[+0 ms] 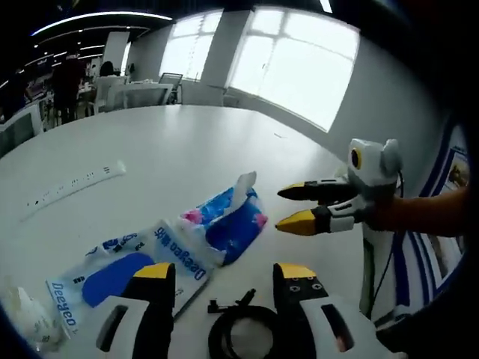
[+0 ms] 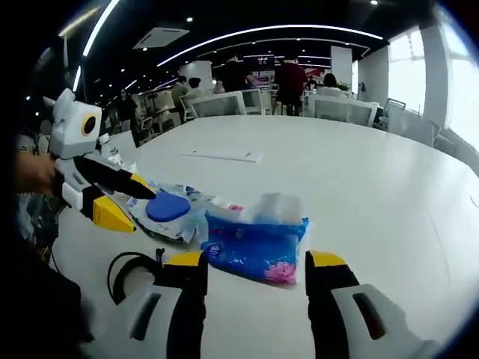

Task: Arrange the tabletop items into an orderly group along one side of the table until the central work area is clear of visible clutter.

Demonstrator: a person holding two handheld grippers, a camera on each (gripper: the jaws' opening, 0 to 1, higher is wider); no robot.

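We are holding the left gripper [image 1: 222, 278] wide open and empty, the black cable [image 1: 241, 329] coiling between its jaws. The right gripper [image 2: 255, 267] is gaping empty too, just short of the blue tissue pack [image 2: 255, 239], beside the wipes pack [image 2: 171, 212].

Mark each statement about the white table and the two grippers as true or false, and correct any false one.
1. The blue tissue pack has a tissue sticking out. True.
2. The wet wipes pack lies far from the tissue pack. False: they lie side by side, apparently touching.
3. The right gripper is clamped on the tissue pack. False: its jaws stand open, the pack just ahead.
4. A black cable lies coiled near the left gripper. True.
5. The left gripper's jaws are open. True.
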